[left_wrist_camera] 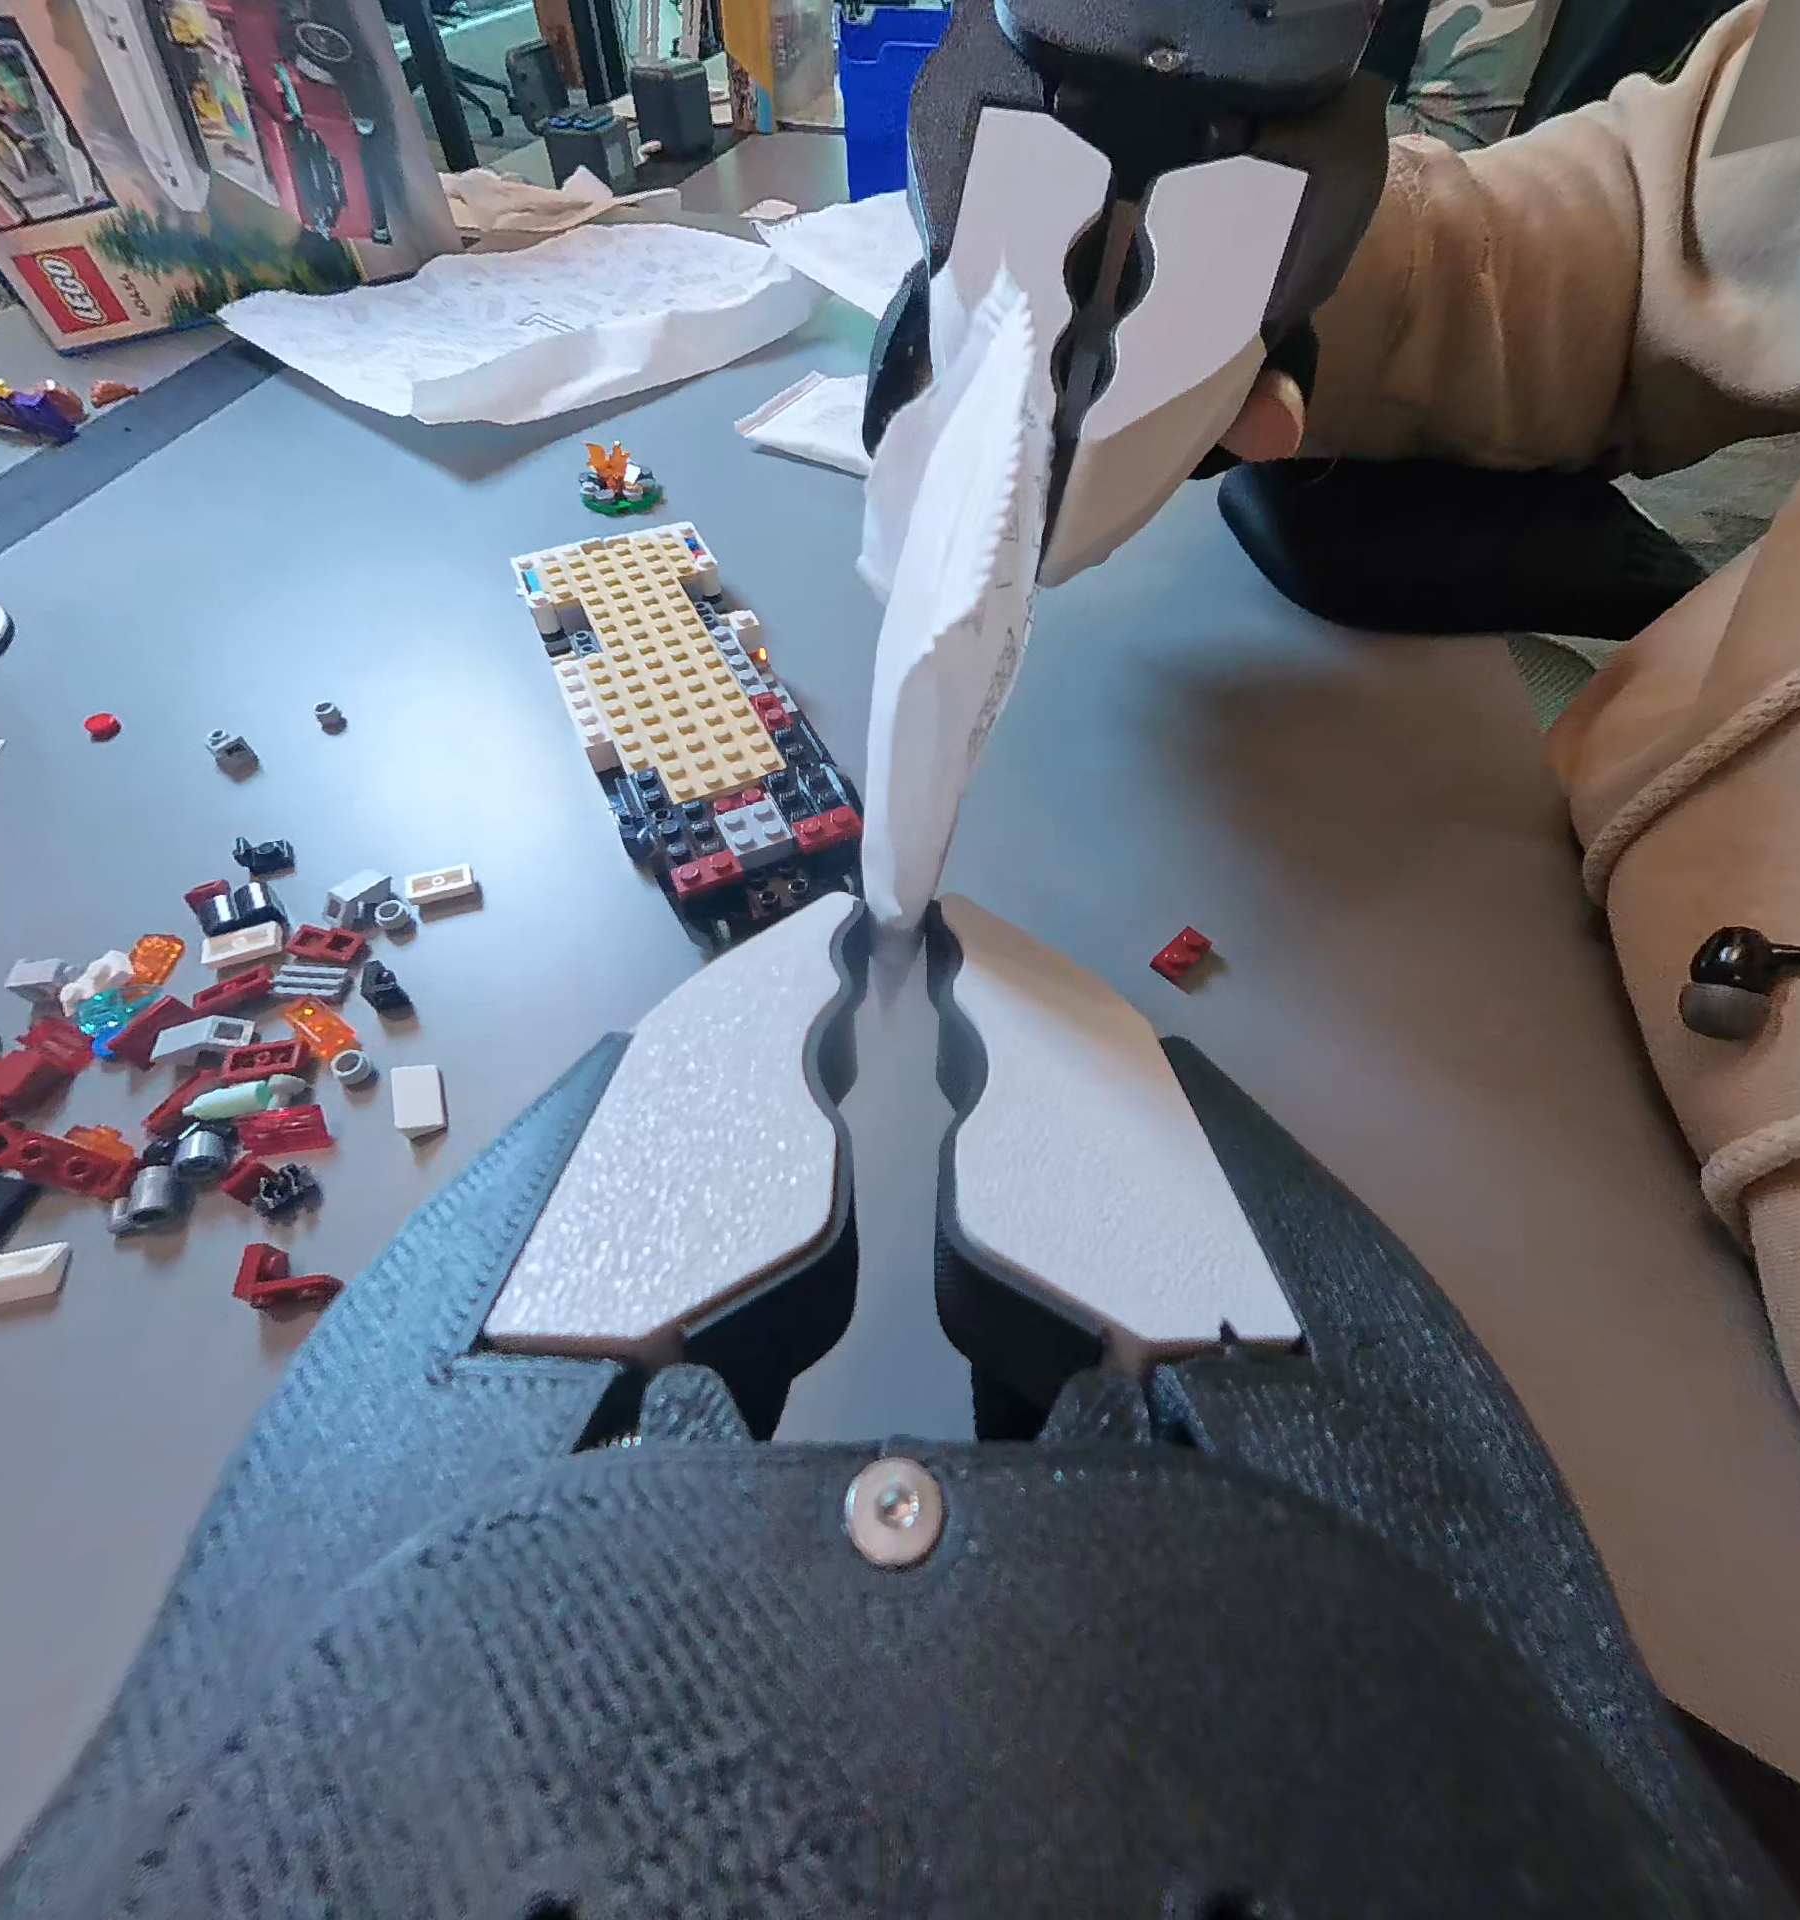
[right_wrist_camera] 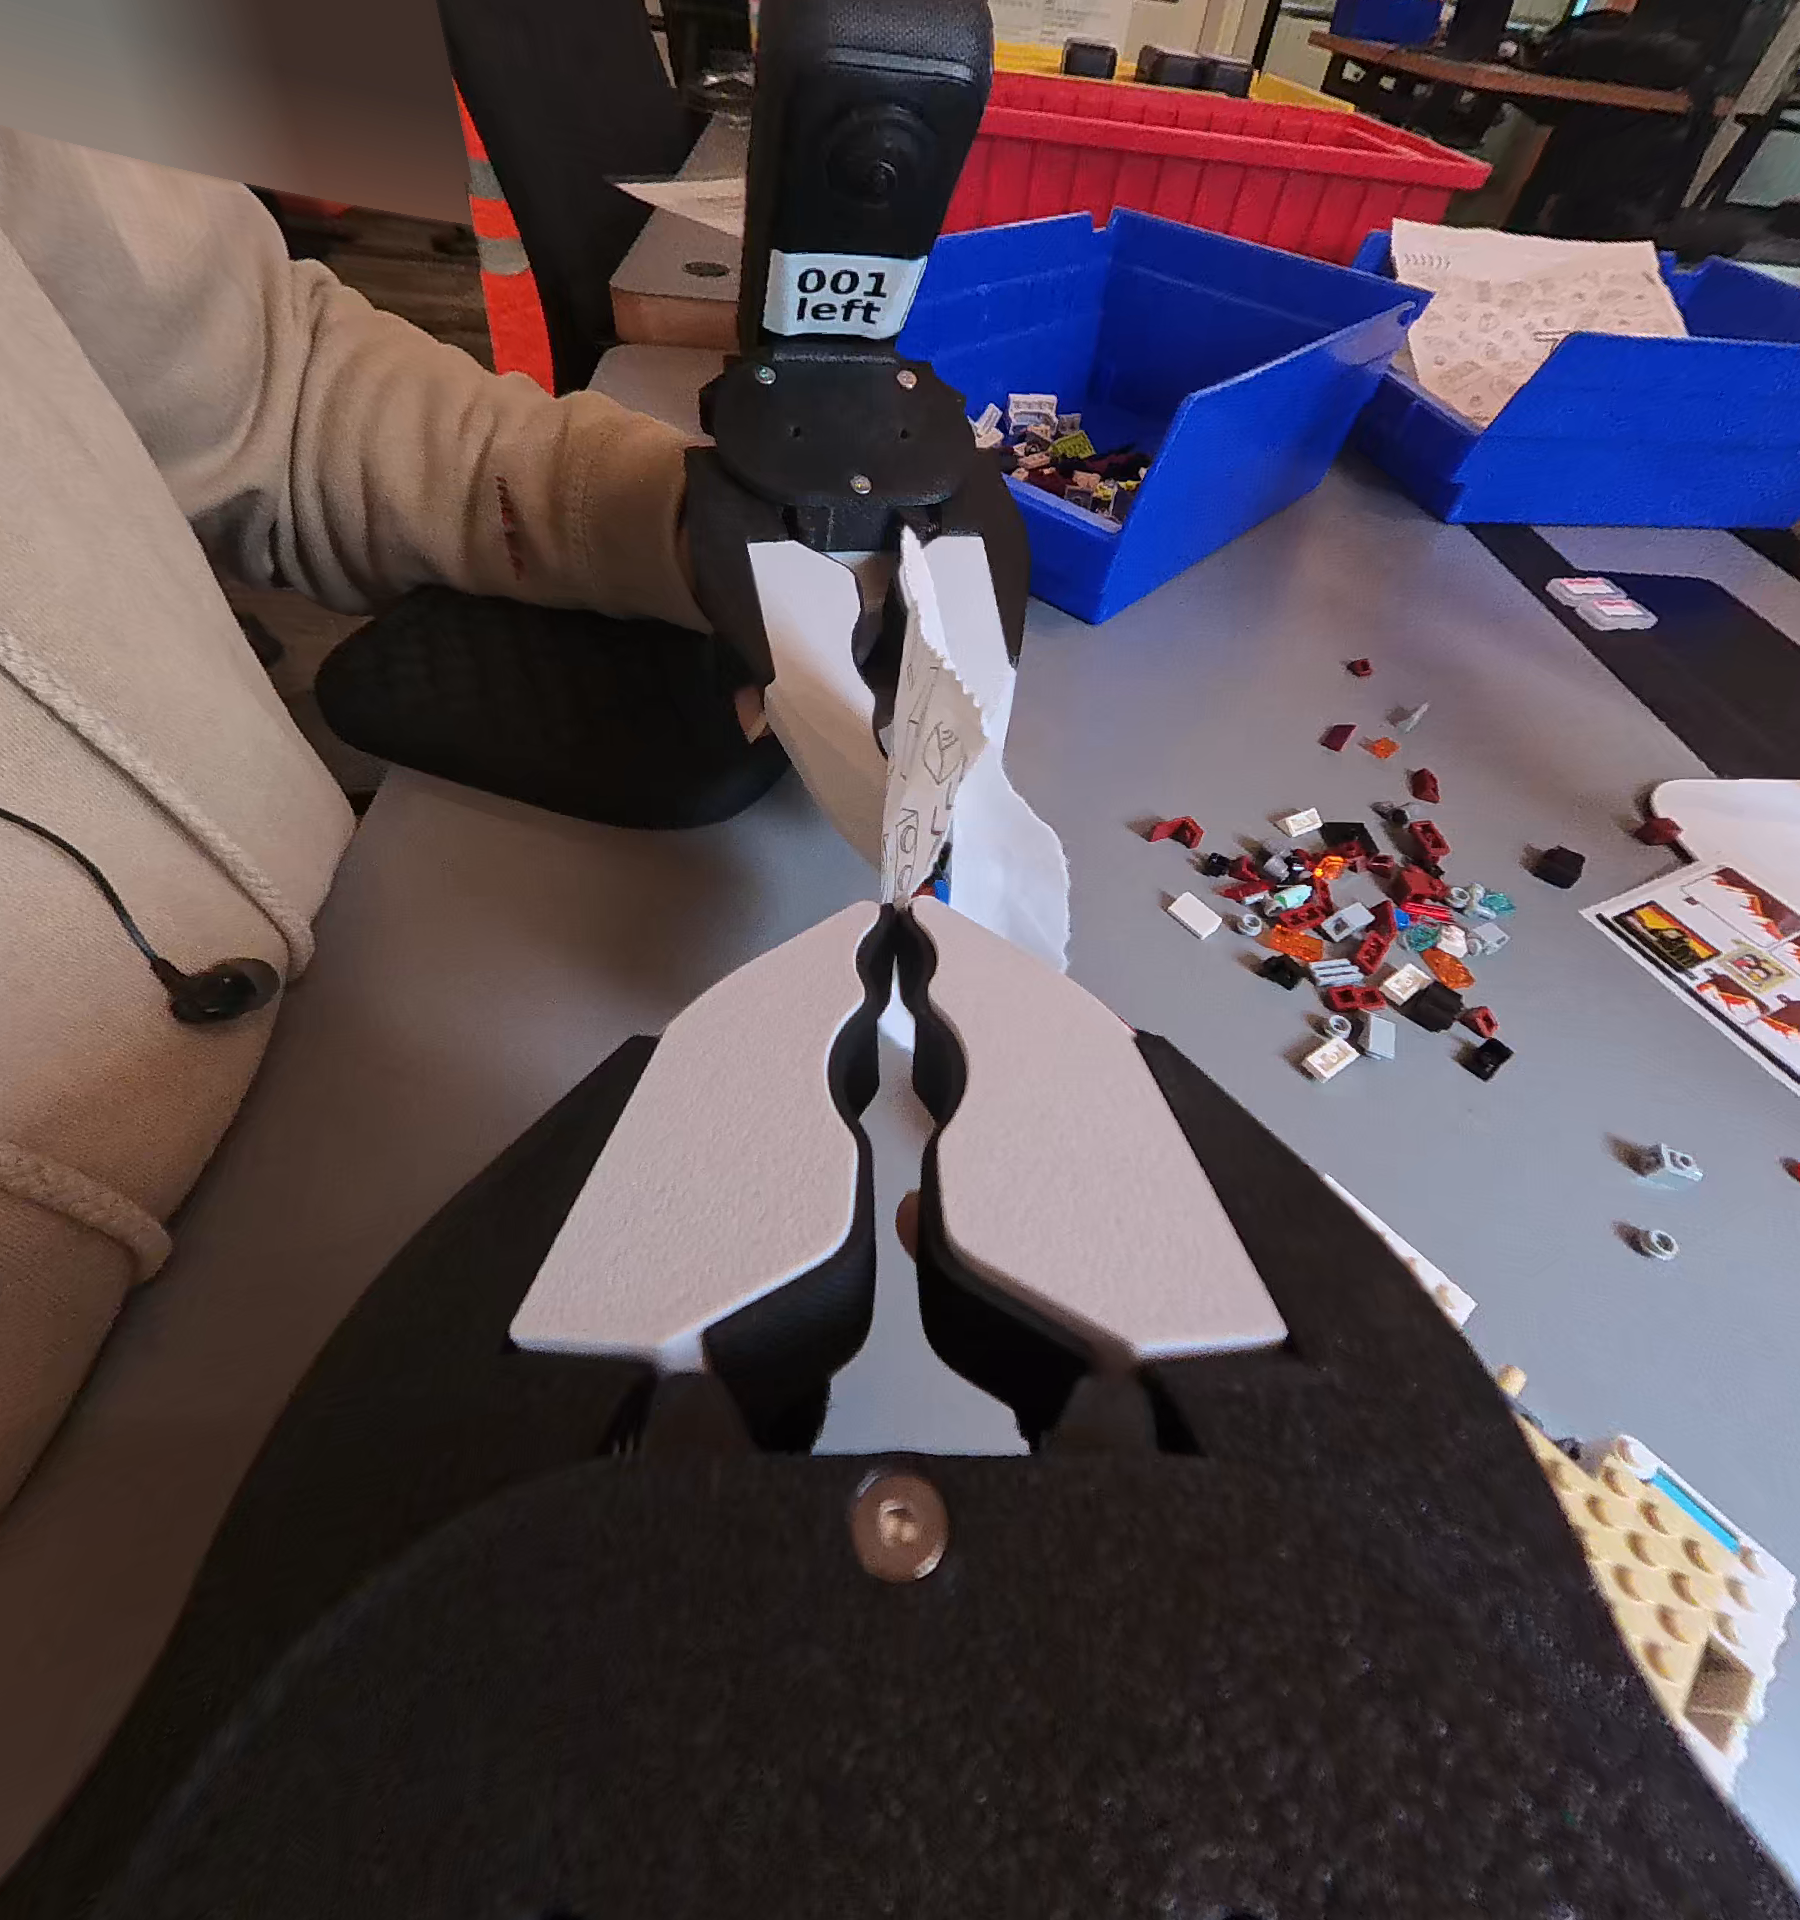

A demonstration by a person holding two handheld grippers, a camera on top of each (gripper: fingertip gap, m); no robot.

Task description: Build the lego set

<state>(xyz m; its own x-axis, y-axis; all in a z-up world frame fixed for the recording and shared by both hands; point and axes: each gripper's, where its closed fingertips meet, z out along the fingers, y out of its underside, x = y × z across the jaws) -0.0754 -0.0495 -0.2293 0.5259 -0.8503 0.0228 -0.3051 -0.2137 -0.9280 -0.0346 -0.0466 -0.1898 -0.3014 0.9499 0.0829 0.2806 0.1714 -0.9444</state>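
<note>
Two claws share one white paper bag (left_wrist_camera: 937,665), held in the air above the grey counter (left_wrist_camera: 1291,831). In the left wrist view, the left claw (left_wrist_camera: 901,925) pinches the bag's lower end between its tips, while the right claw (left_wrist_camera: 1057,457) clamps the serrated upper end straight ahead. Just beyond and left of the left claw's tips lies a tan-topped brick build (left_wrist_camera: 667,686); a lone red brick (left_wrist_camera: 1182,951) sits to the right of them, and a loose pile of small bricks (left_wrist_camera: 179,1039) lies well off to the left.

In the right wrist view, the right claw (right_wrist_camera: 898,914) is closed tight on the bag's printed edge (right_wrist_camera: 922,790), with the torn white flap hanging just right of the tips. Blue bins (right_wrist_camera: 1218,353) stand far ahead to the right. Judging from the slack and the torn flap, opening it well calls for firm pinches on both sides and a steady pull apart, keeping the bag over the counter so any contents land there.
</note>
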